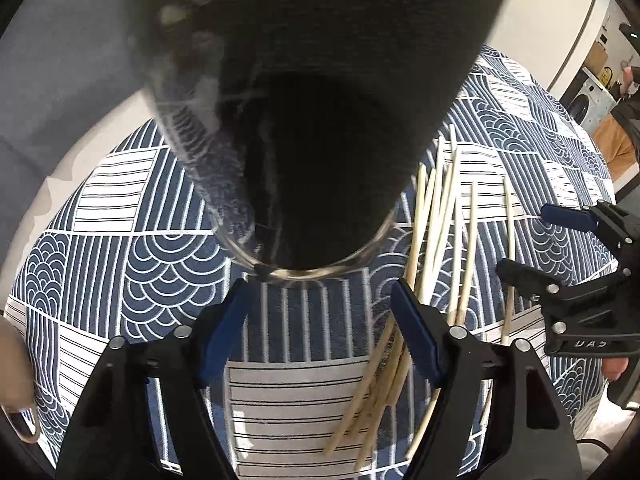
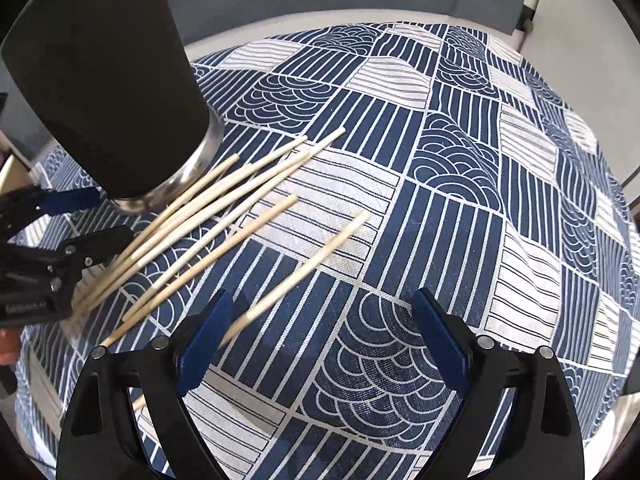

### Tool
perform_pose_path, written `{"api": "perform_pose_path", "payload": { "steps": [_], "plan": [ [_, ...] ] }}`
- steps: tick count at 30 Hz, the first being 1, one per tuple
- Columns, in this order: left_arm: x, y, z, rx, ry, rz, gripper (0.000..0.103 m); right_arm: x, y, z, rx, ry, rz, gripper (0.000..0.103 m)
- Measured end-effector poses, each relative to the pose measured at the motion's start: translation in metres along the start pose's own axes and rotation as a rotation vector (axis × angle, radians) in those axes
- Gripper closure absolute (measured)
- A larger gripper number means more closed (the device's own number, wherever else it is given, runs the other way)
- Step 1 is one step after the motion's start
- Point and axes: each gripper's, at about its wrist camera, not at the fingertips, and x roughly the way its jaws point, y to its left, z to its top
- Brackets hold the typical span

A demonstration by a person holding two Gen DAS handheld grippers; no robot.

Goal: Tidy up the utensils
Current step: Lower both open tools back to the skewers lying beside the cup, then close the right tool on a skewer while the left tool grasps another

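Observation:
A tall black cup [image 1: 320, 120] with a clear glass base stands upright on the blue-and-white patterned tablecloth [image 1: 132, 256]. My left gripper [image 1: 320, 312] is open just in front of that base, with only cloth between its blue pads [image 1: 224, 332]. Several pale wooden chopsticks [image 1: 440, 220] lie loose to the right of the cup, some running under the gripper's right finger. In the right wrist view the cup [image 2: 108, 80] is at upper left and the chopsticks [image 2: 220, 216] fan out beside it. My right gripper [image 2: 320, 320] is open above the cloth, and one chopstick [image 2: 304, 268] ends by its left pad.
The cloth [image 2: 460, 200] covers a round white table whose rim [image 2: 320, 16] curves along the back. Grey upholstery [image 1: 60, 80] stands beyond the table. My right gripper [image 1: 522, 240] hangs at the right of the chopsticks, and my left gripper [image 2: 114, 216] sits by the cup's base.

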Motion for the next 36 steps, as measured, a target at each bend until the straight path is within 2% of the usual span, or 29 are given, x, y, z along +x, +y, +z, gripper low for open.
{"api": "perform_pose_path", "payload": {
  "steps": [5,8,12,13,14,16,17,20,21,23,25,29,32,35,36],
  "plan": [
    [-0.004,-0.005,-0.003,-0.024,0.016,-0.006,0.033,0.002,-0.003,0.003,0.056,0.052,-0.019,0.018],
    [-0.005,-0.009,-0.008,-0.011,0.023,0.006,0.032,0.0,-0.002,0.003,0.057,0.073,-0.02,0.03],
    [-0.011,-0.019,-0.013,-0.029,0.023,-0.033,0.032,-0.006,0.008,0.003,0.013,0.075,0.002,0.06],
    [-0.01,-0.022,-0.014,-0.026,0.034,-0.01,0.032,-0.008,0.009,0.002,-0.005,0.072,0.009,0.064],
    [-0.006,-0.025,-0.015,-0.011,0.056,0.024,0.031,-0.009,0.009,0.001,-0.033,0.069,0.02,0.073],
    [-0.005,-0.023,-0.011,-0.04,0.055,0.007,0.038,-0.011,0.009,0.003,-0.076,0.076,0.04,0.094],
    [-0.004,-0.02,-0.01,-0.083,0.053,-0.004,0.043,-0.01,0.007,0.004,-0.078,0.08,0.047,0.097],
    [-0.003,-0.021,-0.007,-0.116,0.057,-0.01,0.048,-0.009,-0.007,0.009,-0.071,0.108,0.1,0.098],
    [-0.003,-0.02,-0.007,-0.116,0.06,-0.021,0.057,-0.009,-0.01,0.01,-0.071,0.115,0.117,0.098],
    [-0.004,-0.022,-0.008,-0.088,0.072,0.005,0.073,-0.009,-0.015,0.012,-0.067,0.129,0.152,0.098],
    [-0.004,-0.023,-0.008,-0.077,0.096,0.004,0.086,-0.009,-0.021,0.013,-0.036,0.138,0.171,0.098],
    [-0.005,-0.038,-0.008,0.04,0.11,0.09,0.092,-0.013,-0.025,0.009,-0.055,0.134,0.188,0.098],
    [-0.003,-0.035,-0.003,0.004,0.127,0.046,0.095,-0.018,-0.025,0.007,-0.068,0.117,0.19,0.098],
    [-0.003,-0.04,-0.005,0.07,0.133,0.074,0.097,-0.023,-0.029,0.01,-0.055,0.102,0.223,0.098],
    [-0.003,-0.04,-0.008,0.064,0.136,0.064,0.097,-0.028,-0.03,0.01,-0.054,0.084,0.232,0.098]
  ]
}}
